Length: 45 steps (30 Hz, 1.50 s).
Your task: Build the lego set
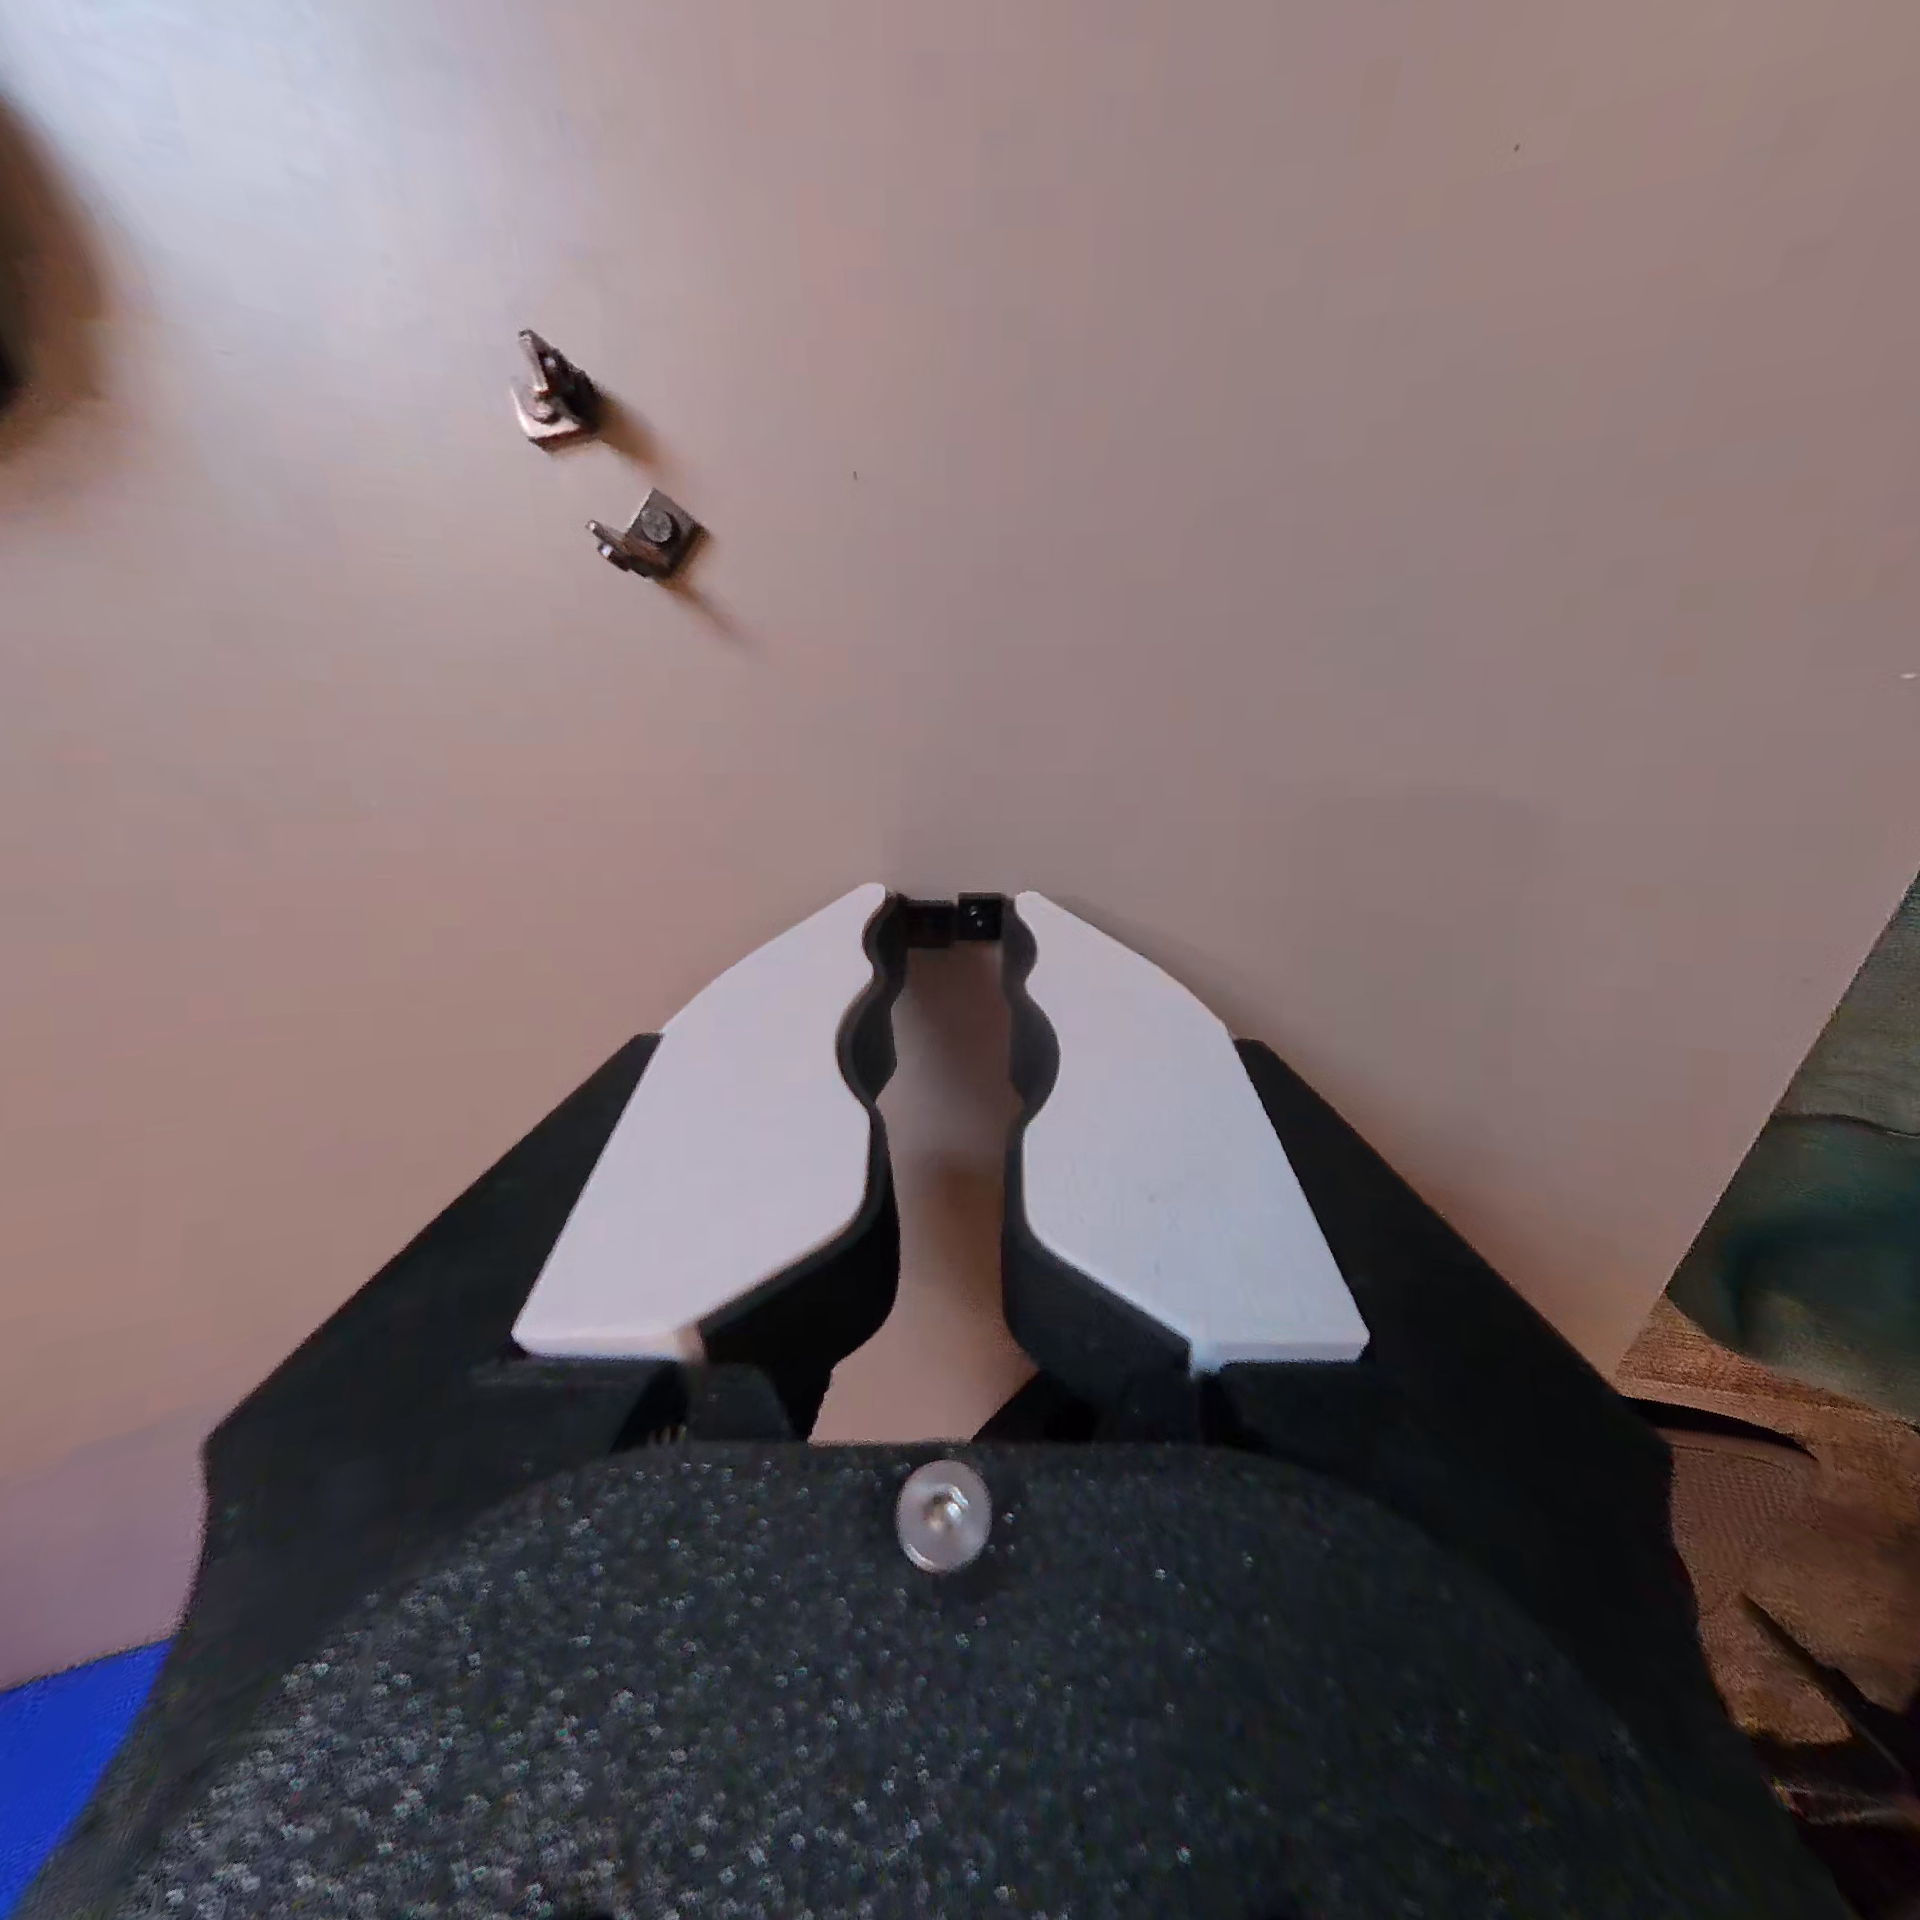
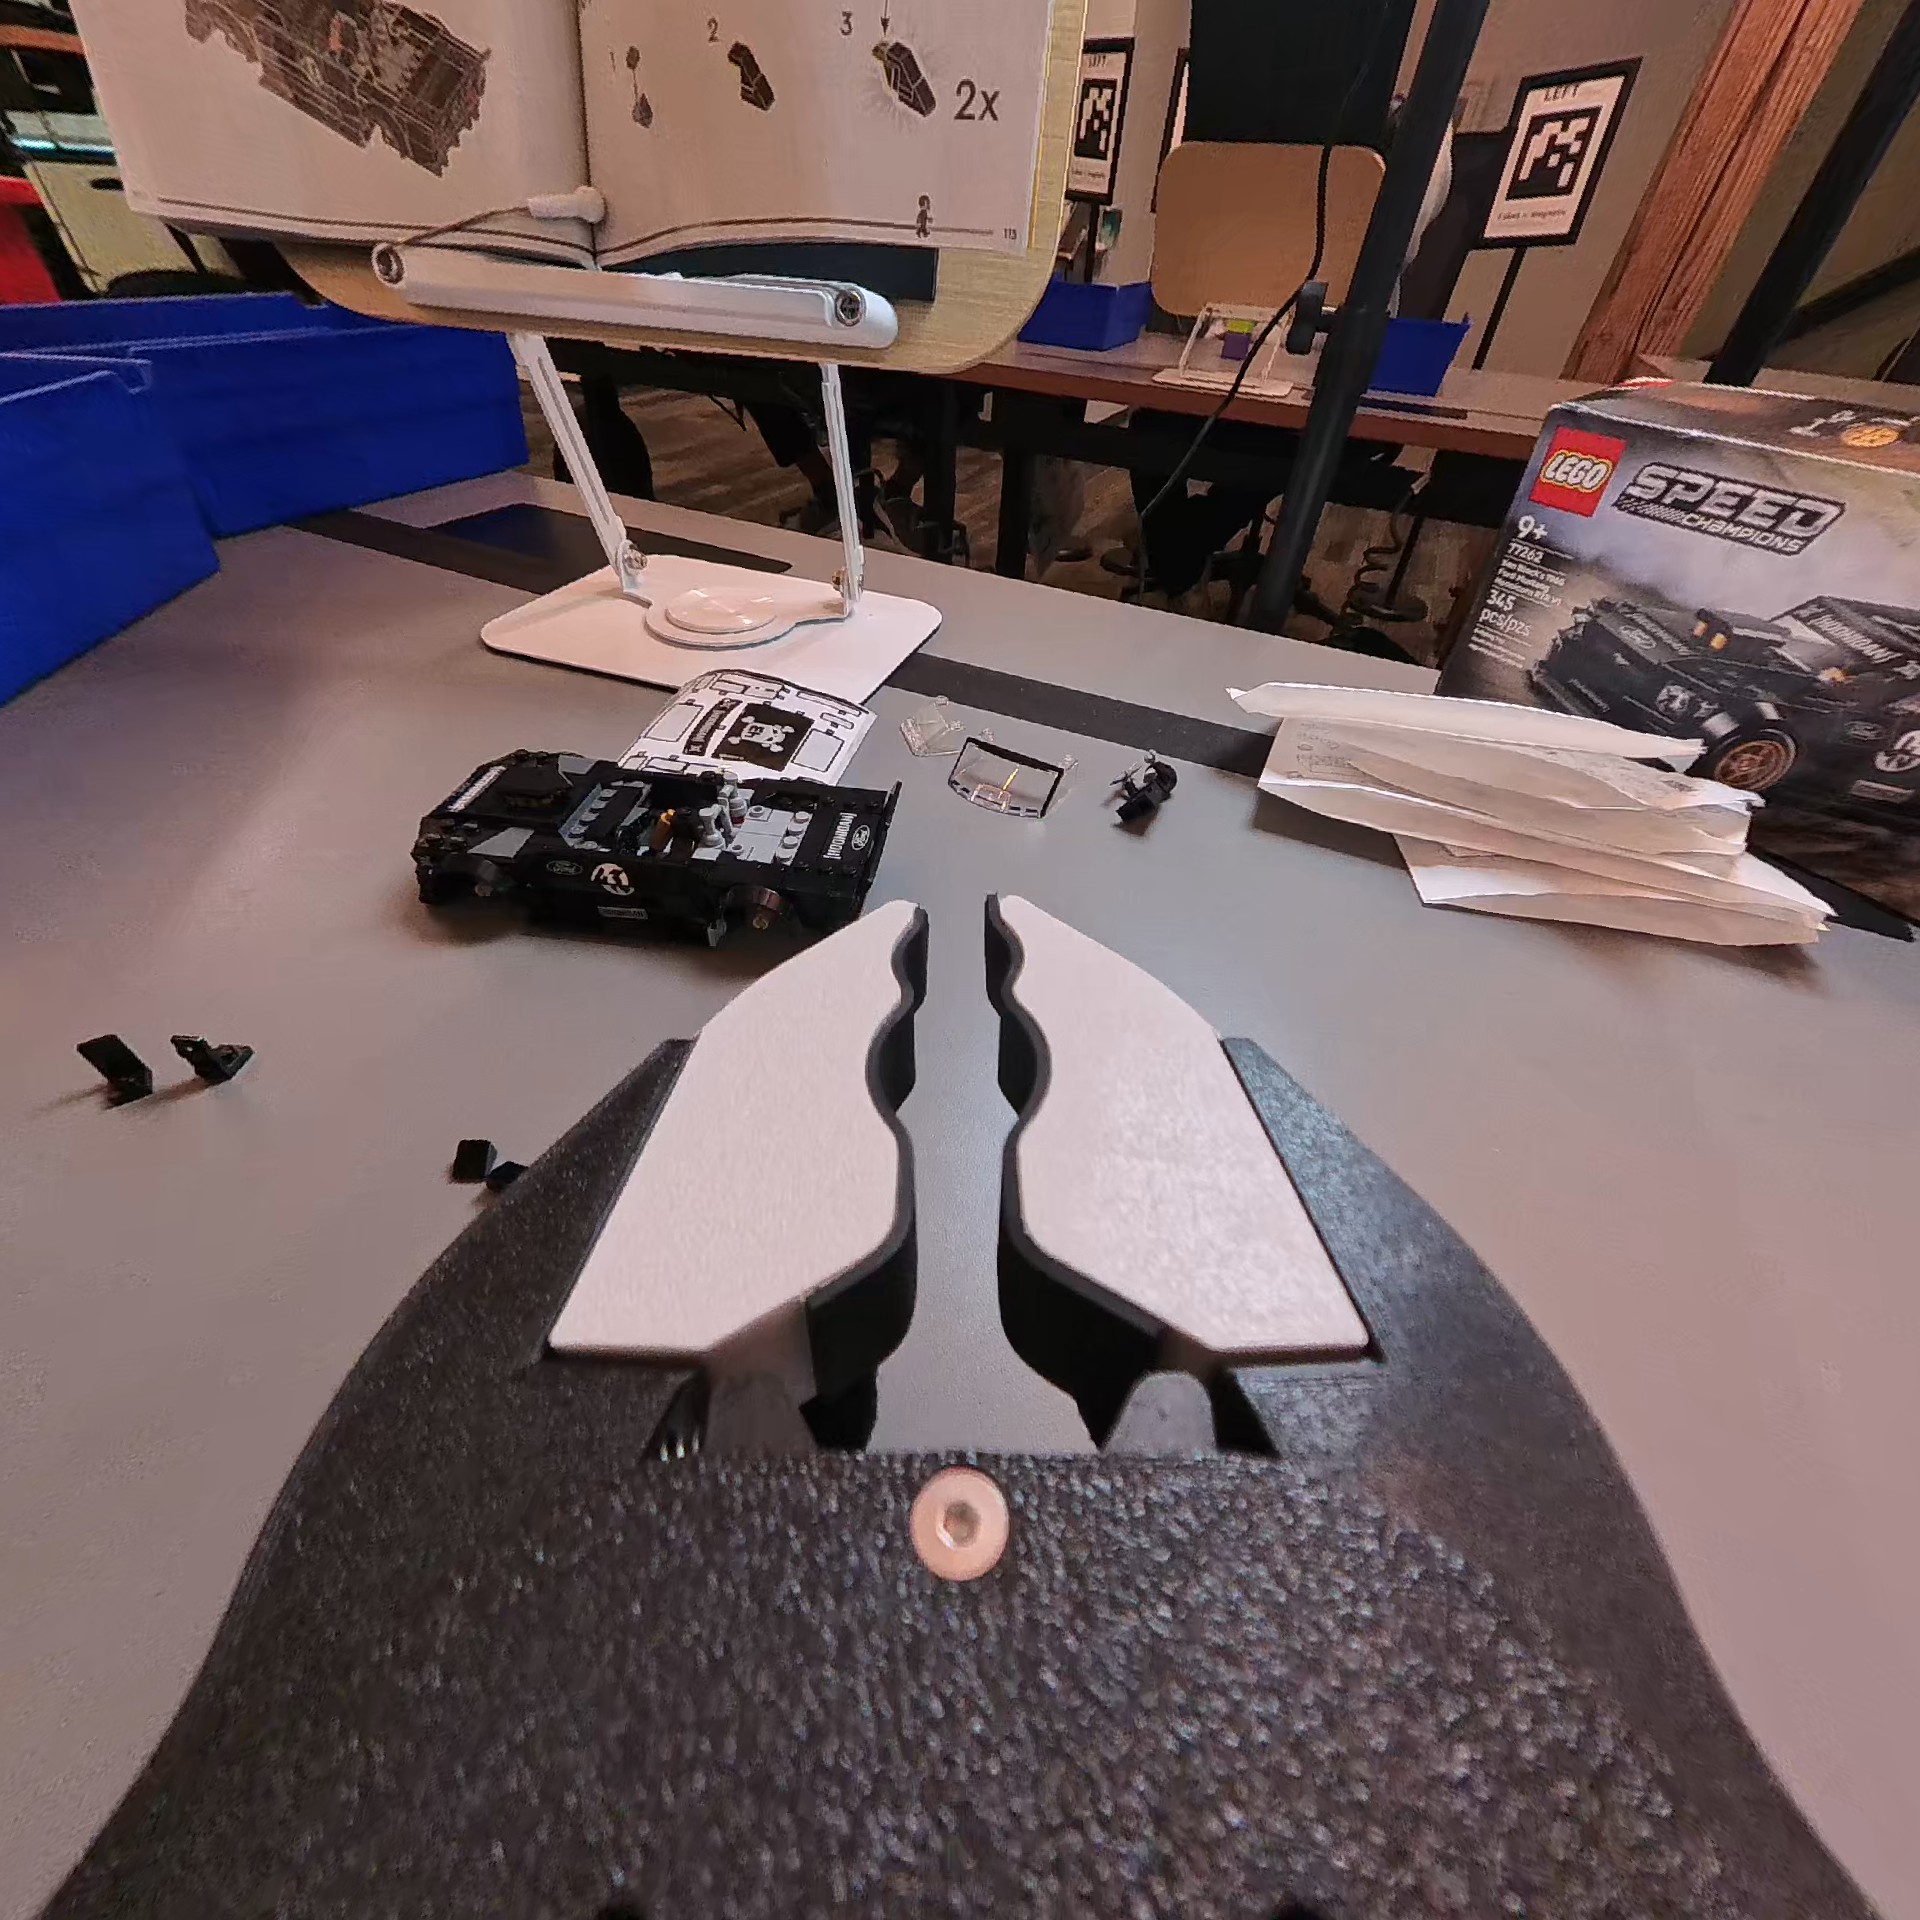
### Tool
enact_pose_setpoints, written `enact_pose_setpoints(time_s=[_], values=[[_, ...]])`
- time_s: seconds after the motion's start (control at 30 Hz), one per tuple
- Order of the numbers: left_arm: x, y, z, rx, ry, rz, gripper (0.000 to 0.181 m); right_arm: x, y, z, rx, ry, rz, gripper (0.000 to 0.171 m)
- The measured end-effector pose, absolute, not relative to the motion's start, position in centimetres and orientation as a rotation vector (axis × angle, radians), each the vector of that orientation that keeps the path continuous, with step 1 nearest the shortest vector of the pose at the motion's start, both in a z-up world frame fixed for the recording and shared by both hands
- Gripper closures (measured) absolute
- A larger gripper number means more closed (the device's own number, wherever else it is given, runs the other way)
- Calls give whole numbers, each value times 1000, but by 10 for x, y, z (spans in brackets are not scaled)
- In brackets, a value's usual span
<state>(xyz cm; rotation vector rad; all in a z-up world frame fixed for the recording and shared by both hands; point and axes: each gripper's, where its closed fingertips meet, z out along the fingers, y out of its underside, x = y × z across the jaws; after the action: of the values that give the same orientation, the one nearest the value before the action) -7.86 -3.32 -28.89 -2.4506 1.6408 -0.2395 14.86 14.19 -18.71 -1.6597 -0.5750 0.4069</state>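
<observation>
- We see the desk [image 2: 1455, 1143], grey, carrying everything; the left view looks almost straight down on it, the right view looks low across it.
- The box [image 2: 1704, 582] stands at the far right, with white bags [image 2: 1527, 821] stacked just in front of it.
- The manual [image 2: 582, 114] lies open on a white stand [image 2: 717, 623] at the back.
- The car [image 2: 655, 842], black and half built, lies with its long axis running left to right across the right view, just past the right fingertips; a sticker sheet [image 2: 748, 732] lies behind it.
- Two clear windscreens [image 2: 1003, 784] lie right of the car.
- The right gripper [image 2: 956, 914] is held low and level, pointing at the car, its fingers a narrow gap apart with nothing between them.
- The left gripper [image 1: 951, 920] points down at the desk, its fingers closed onto a small black piece [image 1: 951, 914] at the tips.
- Two small dark pieces [image 1: 603, 468] lie loose, well ahead and left of it.
</observation>
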Motion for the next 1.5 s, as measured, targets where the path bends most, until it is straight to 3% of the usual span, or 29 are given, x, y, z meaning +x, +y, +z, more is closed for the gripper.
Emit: enact_pose_setpoints(time_s=[0.17, 0.57, 0.73, 0.93, 1.07, 1.23, 1.5], values=[[-77, -35, -288, -2446, 1593, -334, 159, 148, 142, -188, -1662, -576, 403, 161], [-86, -34, -282, -2355, 1519, -304, 127, 149, 142, -188, -1663, -578, 399, 161], [-124, -11, -212, -2243, 1261, -258, 133, 150, 142, -188, -1664, -568, 409, 161], [-266, 45, -130, -2240, 734, -12, 151, 146, 141, -188, -1665, -578, 419, 161], [-338, 66, -175, -2436, 537, 39, 150, 146, 142, -192, -1676, -585, 404, 161], [-365, 70, -252, -2642, 534, 53, 146, 145, 144, -199, -1698, -594, 379, 161], [-354, 83, -282, -2581, 733, -77, 139, 140, 145, -205, -1713, -628, 335, 161]])
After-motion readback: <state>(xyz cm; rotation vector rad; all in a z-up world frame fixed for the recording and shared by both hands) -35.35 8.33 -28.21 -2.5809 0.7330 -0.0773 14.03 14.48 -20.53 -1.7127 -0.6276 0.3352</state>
